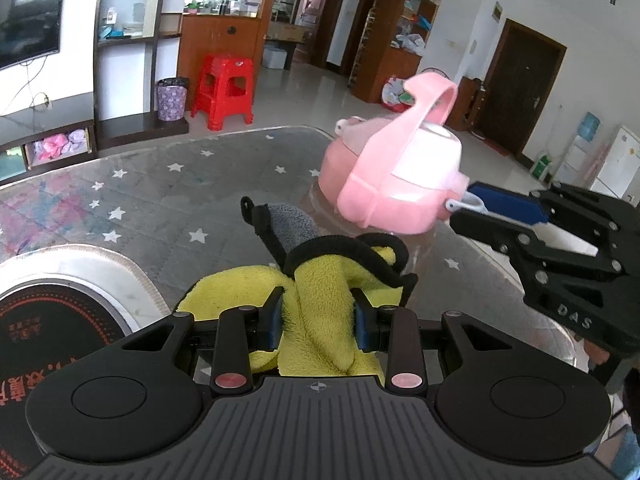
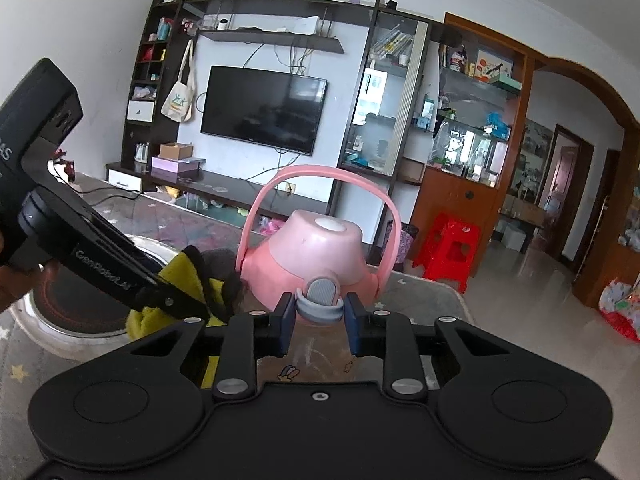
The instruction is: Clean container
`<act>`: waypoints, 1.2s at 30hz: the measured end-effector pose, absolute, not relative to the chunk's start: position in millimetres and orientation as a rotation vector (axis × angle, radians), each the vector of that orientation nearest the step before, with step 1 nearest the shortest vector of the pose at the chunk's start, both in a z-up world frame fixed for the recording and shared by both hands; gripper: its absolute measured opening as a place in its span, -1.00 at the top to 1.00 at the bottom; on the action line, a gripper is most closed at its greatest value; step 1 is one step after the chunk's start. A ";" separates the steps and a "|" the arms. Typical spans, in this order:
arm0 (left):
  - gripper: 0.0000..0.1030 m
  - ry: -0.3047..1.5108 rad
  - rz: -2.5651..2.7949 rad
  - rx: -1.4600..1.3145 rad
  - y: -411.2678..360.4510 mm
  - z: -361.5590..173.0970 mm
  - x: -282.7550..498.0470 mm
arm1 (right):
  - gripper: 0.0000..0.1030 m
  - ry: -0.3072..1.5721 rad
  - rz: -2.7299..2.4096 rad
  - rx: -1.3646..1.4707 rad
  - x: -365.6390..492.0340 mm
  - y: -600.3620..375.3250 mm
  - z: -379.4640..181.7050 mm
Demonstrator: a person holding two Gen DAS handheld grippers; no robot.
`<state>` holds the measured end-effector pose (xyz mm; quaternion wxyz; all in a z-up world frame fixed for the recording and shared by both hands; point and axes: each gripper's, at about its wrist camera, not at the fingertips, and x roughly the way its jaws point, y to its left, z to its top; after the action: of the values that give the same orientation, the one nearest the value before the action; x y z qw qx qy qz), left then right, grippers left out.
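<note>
A pink-lidded water bottle (image 1: 396, 184) with a pink carry handle and clear body stands tilted on the table; it also shows in the right wrist view (image 2: 316, 252). My right gripper (image 2: 318, 320) is shut on the bottle, its blue pads at the grey latch (image 2: 322, 300); it enters the left wrist view from the right (image 1: 496, 216). My left gripper (image 1: 318, 320) is shut on a yellow and grey cloth (image 1: 316, 292) with black trim, pressed against the bottle's clear body. The cloth shows left of the bottle in the right wrist view (image 2: 188, 280).
A round induction cooker (image 1: 48, 320) is set in the table at the left, with a steel rim (image 2: 52, 332). The table (image 1: 160, 184) has a star-patterned cover under glass. A red stool (image 1: 226, 88) and a bin (image 1: 172, 98) stand on the floor beyond.
</note>
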<state>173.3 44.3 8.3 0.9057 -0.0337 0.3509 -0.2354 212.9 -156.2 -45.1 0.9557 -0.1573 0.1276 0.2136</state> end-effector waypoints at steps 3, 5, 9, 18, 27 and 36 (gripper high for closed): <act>0.36 0.727 -0.494 -0.063 41.3 7.9 173.9 | 0.45 0.257 0.424 -0.337 214.3 -158.0 -48.6; 0.36 0.722 -0.493 -0.060 40.6 9.8 174.5 | 0.45 0.252 0.413 -0.351 214.6 -159.2 -51.1; 0.36 0.696 -0.492 -0.048 40.0 18.1 176.3 | 0.46 0.251 0.398 -0.363 210.8 -166.7 -53.7; 0.36 0.638 -0.486 -0.017 36.9 35.6 181.7 | 0.46 0.243 0.380 -0.407 196.5 -177.8 -59.0; 0.39 0.681 -0.530 -0.019 23.4 17.1 189.3 | 0.46 0.238 0.383 -0.422 191.8 -177.1 -52.3; 0.40 0.721 -0.568 -0.048 17.3 -5.8 191.0 | 0.46 0.237 0.369 -0.424 199.6 -170.8 -41.1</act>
<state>191.0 17.3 -5.8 0.8963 -0.0229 0.3478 -0.2741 199.6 -170.8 -41.1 0.9539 -0.2088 0.1167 0.1814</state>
